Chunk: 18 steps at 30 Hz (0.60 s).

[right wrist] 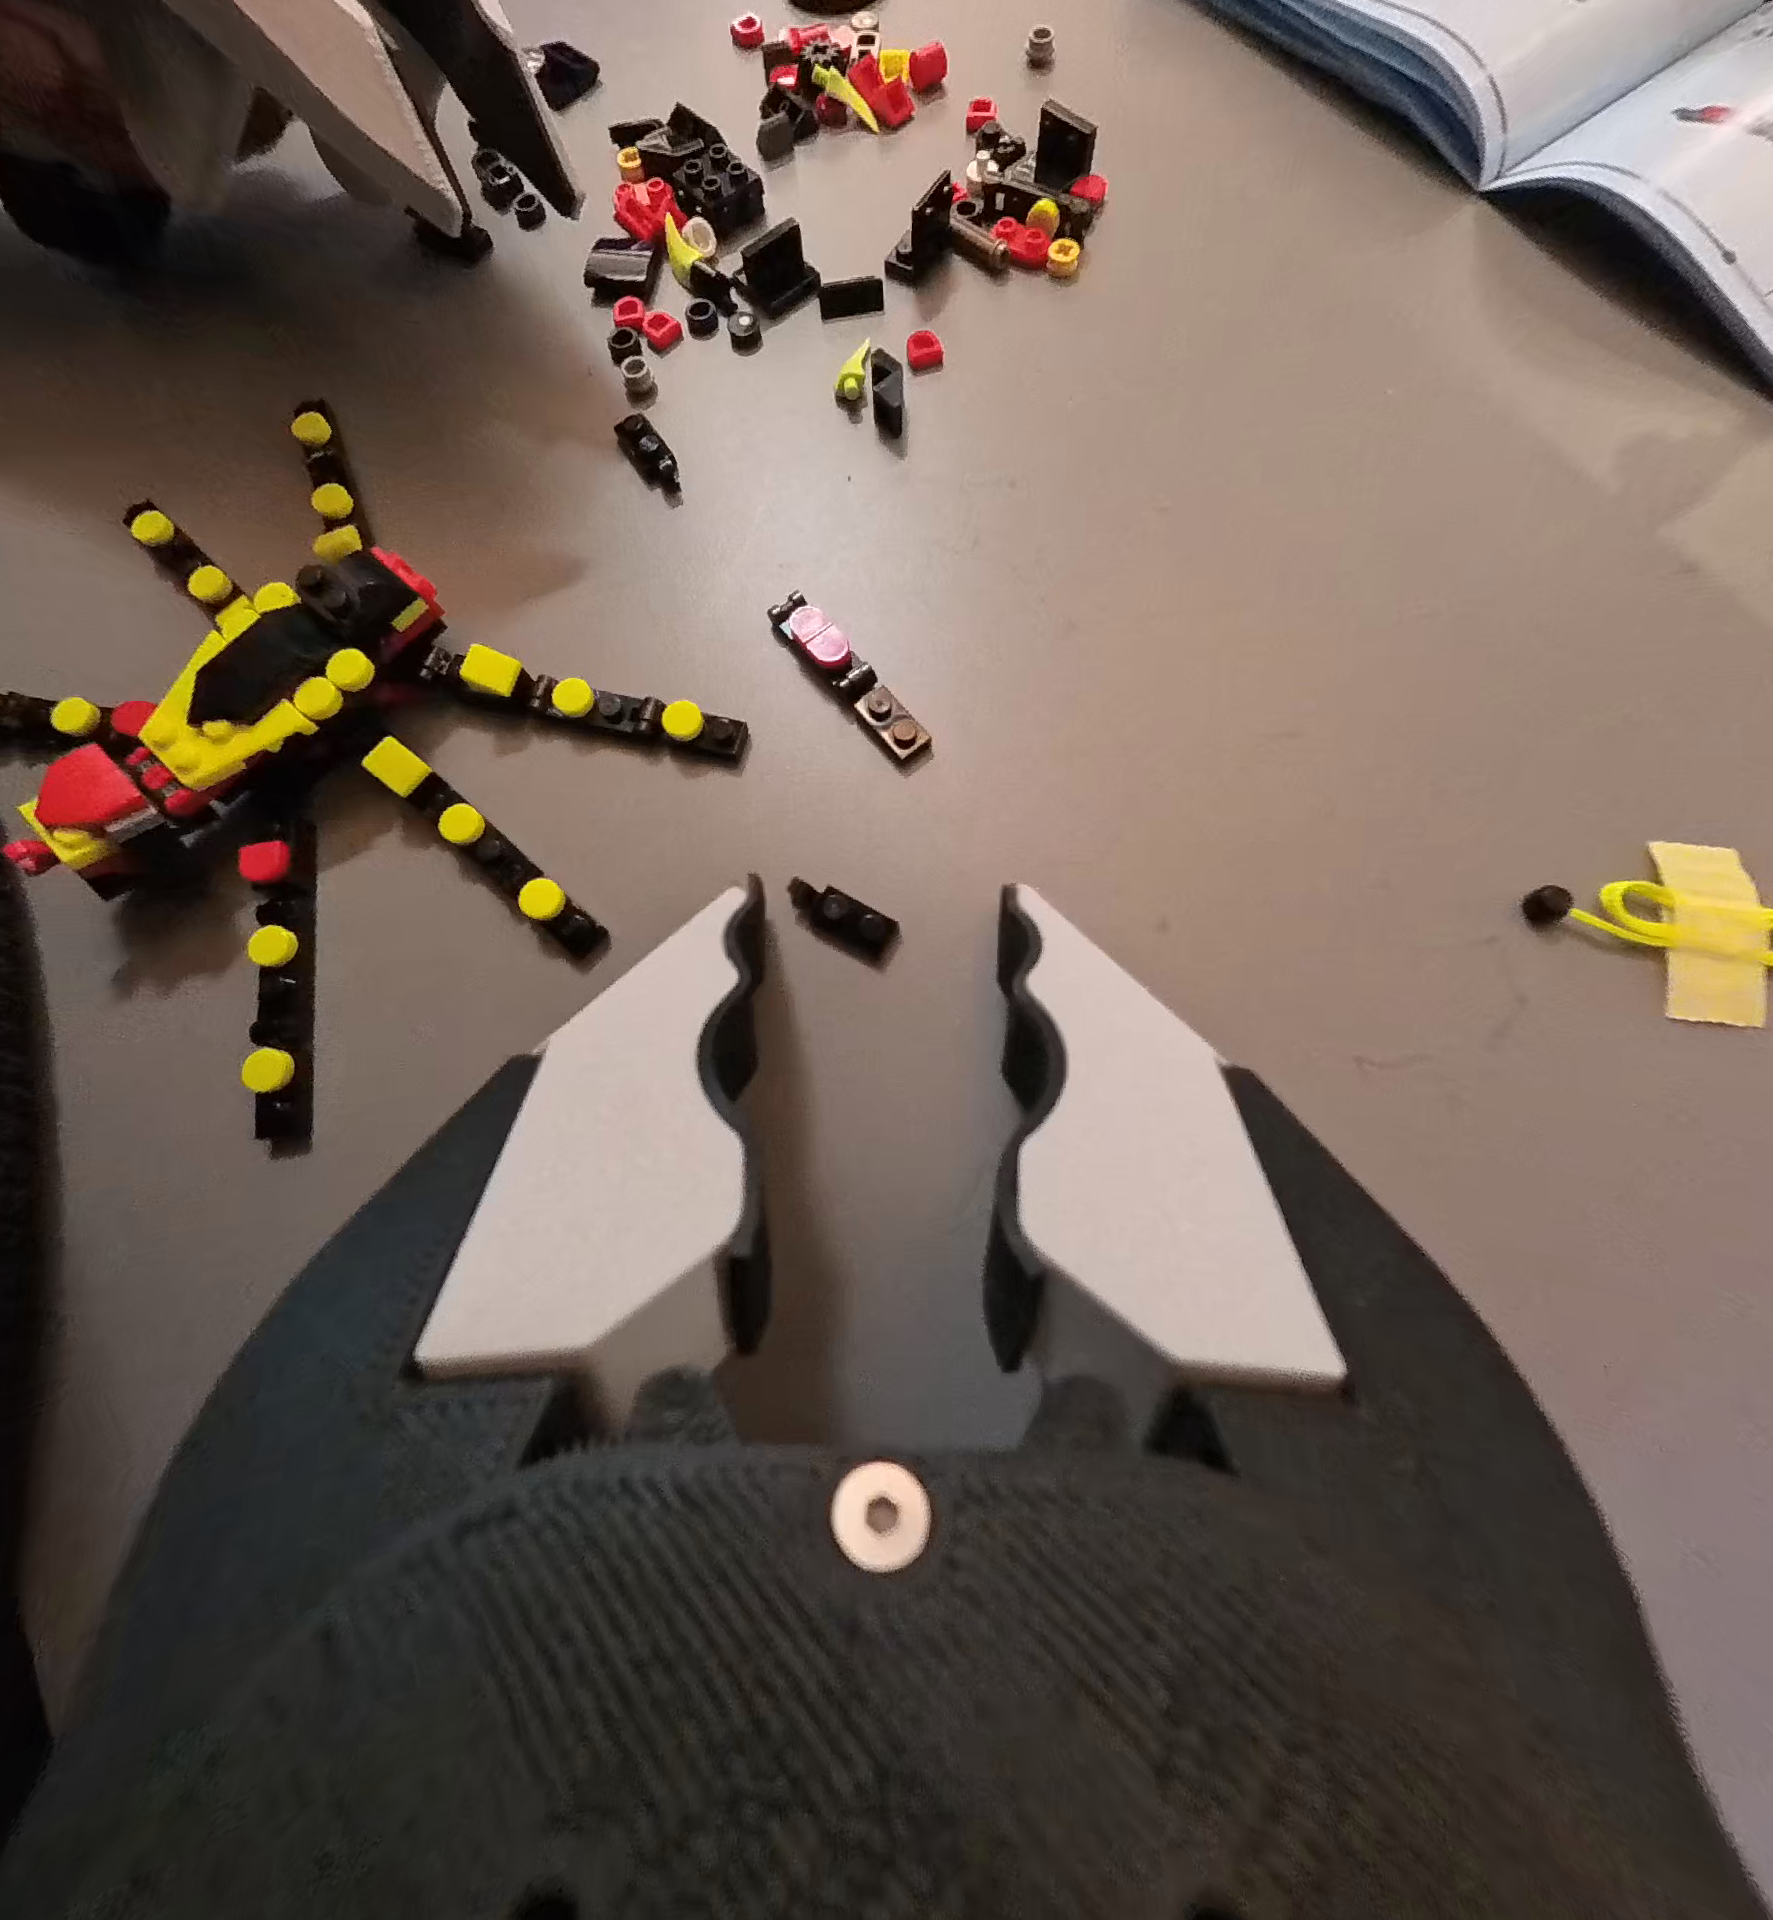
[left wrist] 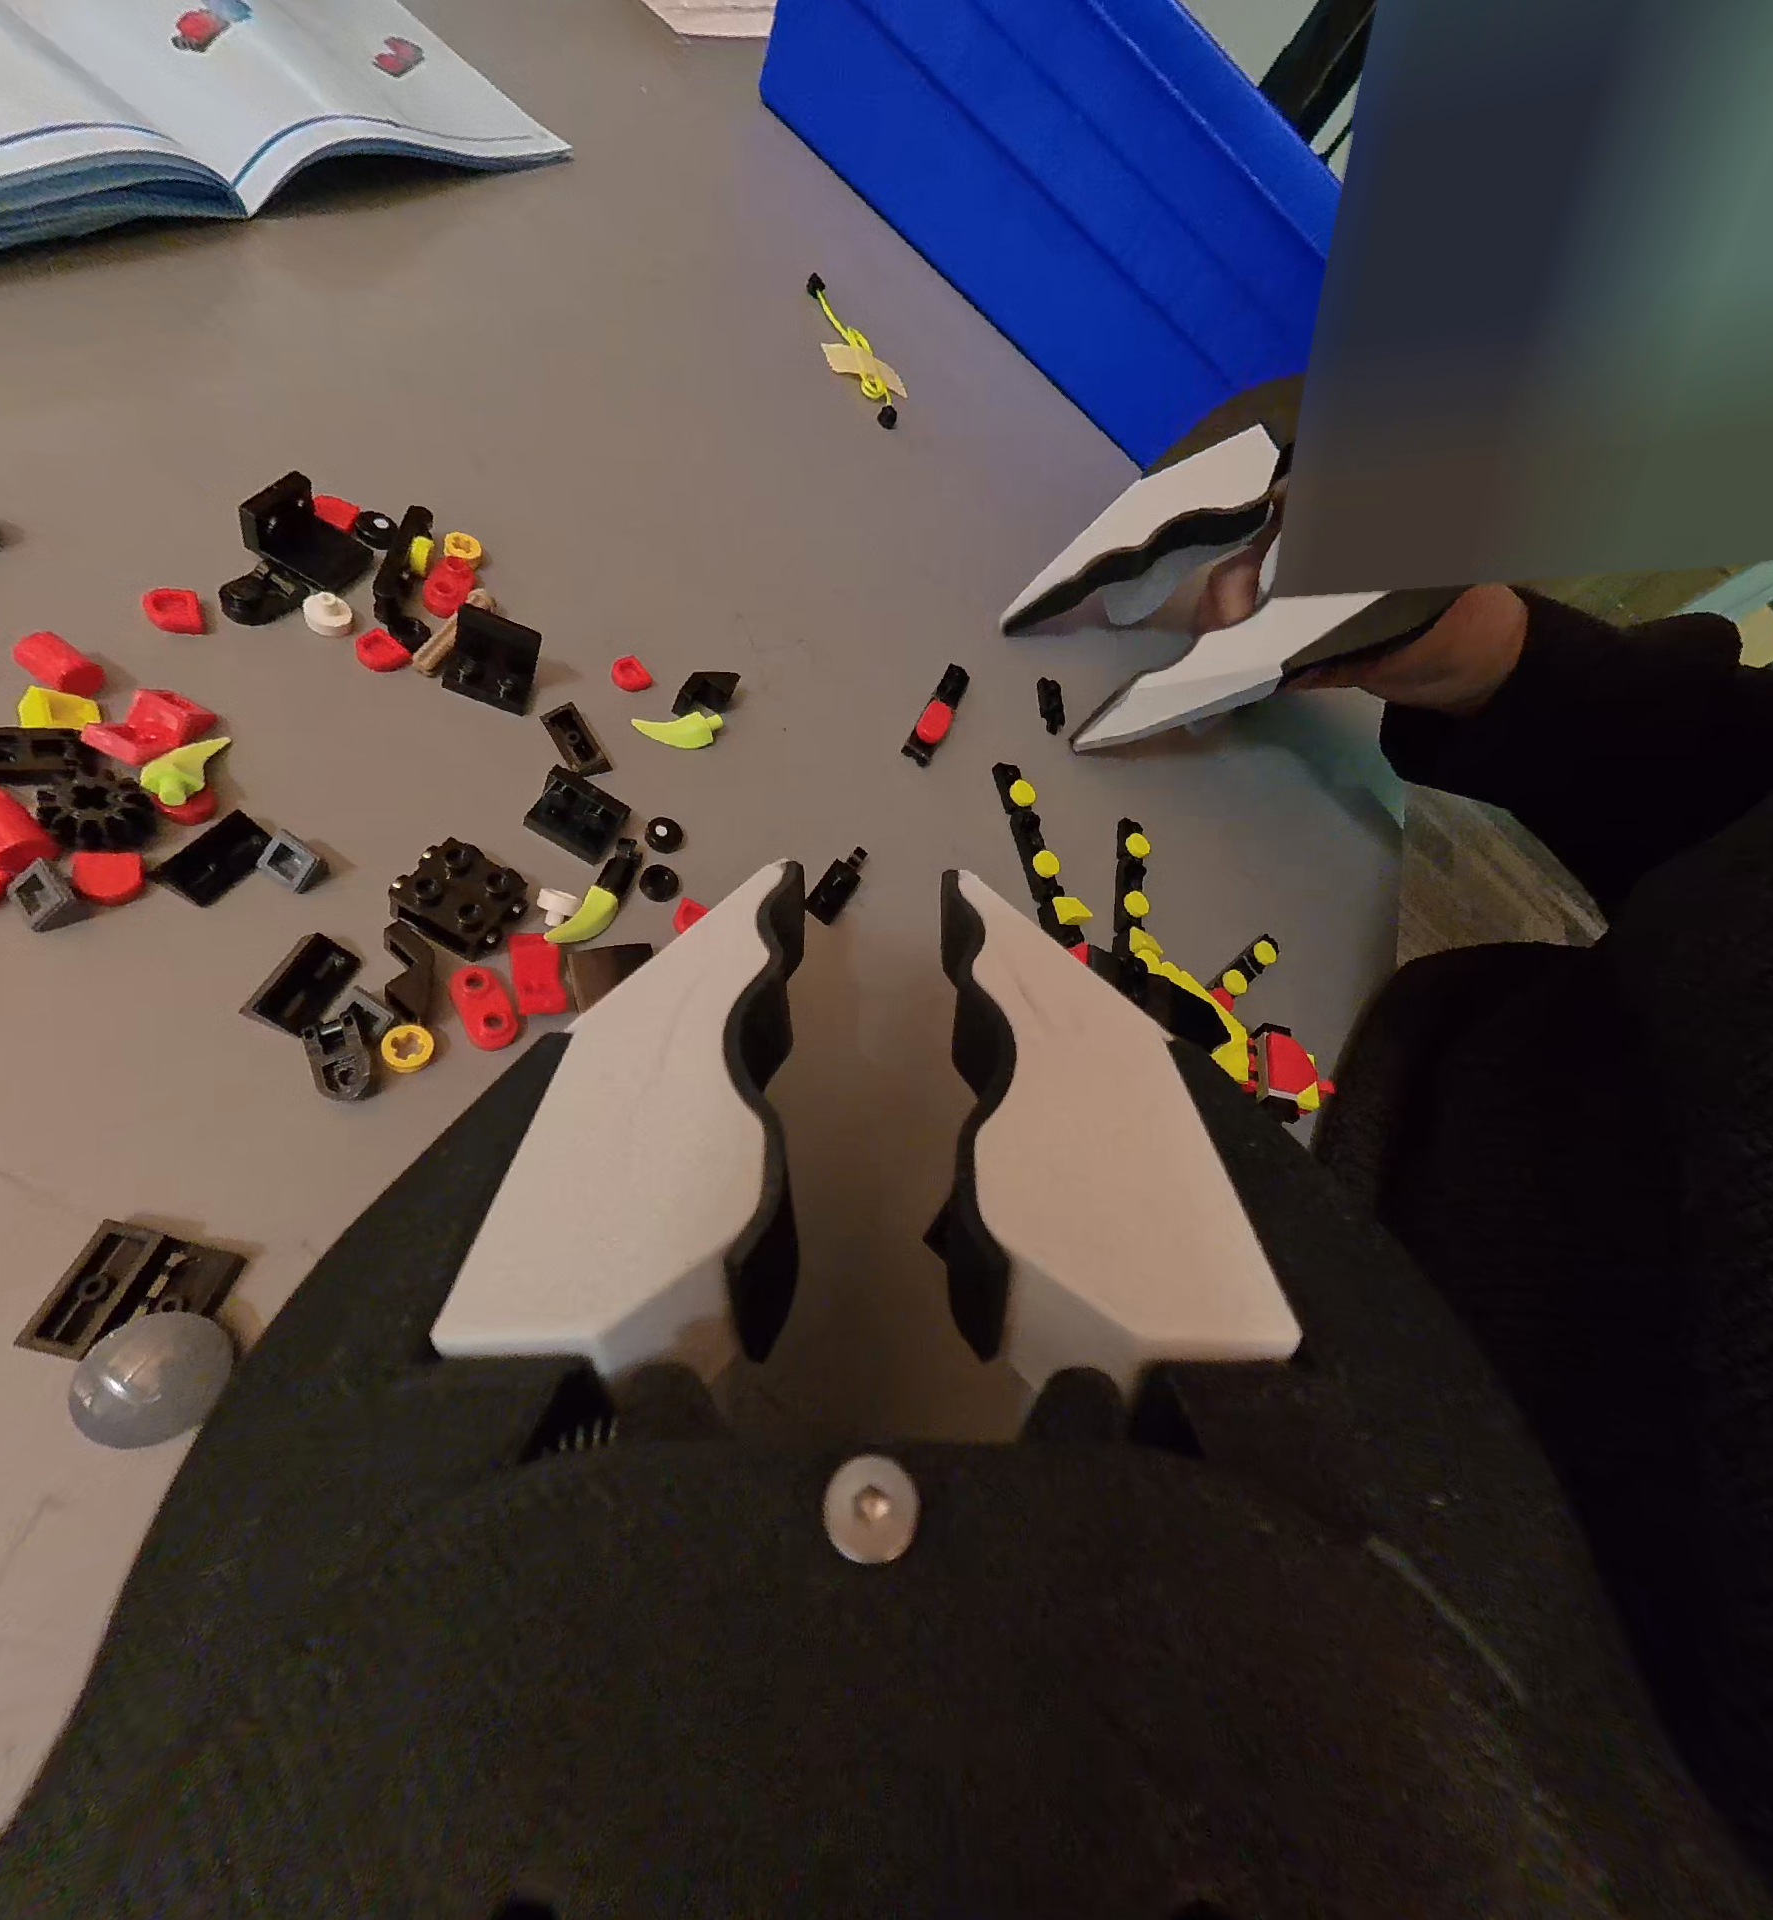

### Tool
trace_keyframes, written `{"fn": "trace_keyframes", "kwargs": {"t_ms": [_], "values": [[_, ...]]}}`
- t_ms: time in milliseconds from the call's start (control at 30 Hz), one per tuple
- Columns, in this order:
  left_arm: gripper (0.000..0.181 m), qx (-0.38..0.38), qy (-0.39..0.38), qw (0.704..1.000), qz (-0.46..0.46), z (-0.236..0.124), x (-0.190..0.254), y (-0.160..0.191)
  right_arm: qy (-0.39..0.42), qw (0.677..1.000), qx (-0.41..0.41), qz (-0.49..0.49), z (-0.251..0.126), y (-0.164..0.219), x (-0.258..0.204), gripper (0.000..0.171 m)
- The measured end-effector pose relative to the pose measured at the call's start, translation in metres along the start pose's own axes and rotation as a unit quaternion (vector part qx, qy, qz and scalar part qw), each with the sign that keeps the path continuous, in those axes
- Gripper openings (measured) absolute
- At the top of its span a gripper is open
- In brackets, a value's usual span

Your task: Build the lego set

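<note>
A black, yellow and red spider model point(right wrist: 238, 696) with several studded legs lies on the grey table; it also shows in the left wrist view point(left wrist: 1173, 966). My right gripper point(right wrist: 882, 888) is open, low over the table, with a small black piece point(right wrist: 846, 920) lying between its fingertips, not gripped. A black strip with a red tile point(right wrist: 846, 675) lies just beyond. My left gripper point(left wrist: 869, 878) is open and empty, with another small black piece point(left wrist: 835, 883) just past its left fingertip. The right gripper also shows in the left wrist view point(left wrist: 1043, 686).
A pile of loose red, black and yellow pieces point(left wrist: 394, 779) spreads to the left. An open instruction booklet point(left wrist: 186, 104) and a blue bin point(left wrist: 1048, 187) stand at the back. A taped yellow string point(right wrist: 1713, 925) lies apart. The table edge point(left wrist: 1401, 831) runs beside the model. The left gripper's tips are roughly 15 cm from the right gripper's.
</note>
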<state>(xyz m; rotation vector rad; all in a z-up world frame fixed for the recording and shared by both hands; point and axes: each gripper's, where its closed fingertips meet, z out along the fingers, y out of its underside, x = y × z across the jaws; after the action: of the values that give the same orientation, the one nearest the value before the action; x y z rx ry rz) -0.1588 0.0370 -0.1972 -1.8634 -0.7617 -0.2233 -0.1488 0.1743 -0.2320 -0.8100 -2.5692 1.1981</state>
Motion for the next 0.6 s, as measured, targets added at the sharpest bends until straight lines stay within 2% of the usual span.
{"fn": "trace_keyframes", "kwargs": {"t_ms": [267, 600], "values": [[0.025, 0.001, 0.0, 1.0, -0.001, -0.0002, -0.0001, -0.0006, -0.007, 1.0, -0.002, -0.011, -0.0056, 0.0051, 0.0019, 0.024], [0.024, 0.004, -0.004, 1.0, 0.01, -0.0019, 0.0022, -0.0024, -0.008, 0.999, -0.005, -0.039, -0.0045, 0.0058, -0.0042, 0.025]]}}
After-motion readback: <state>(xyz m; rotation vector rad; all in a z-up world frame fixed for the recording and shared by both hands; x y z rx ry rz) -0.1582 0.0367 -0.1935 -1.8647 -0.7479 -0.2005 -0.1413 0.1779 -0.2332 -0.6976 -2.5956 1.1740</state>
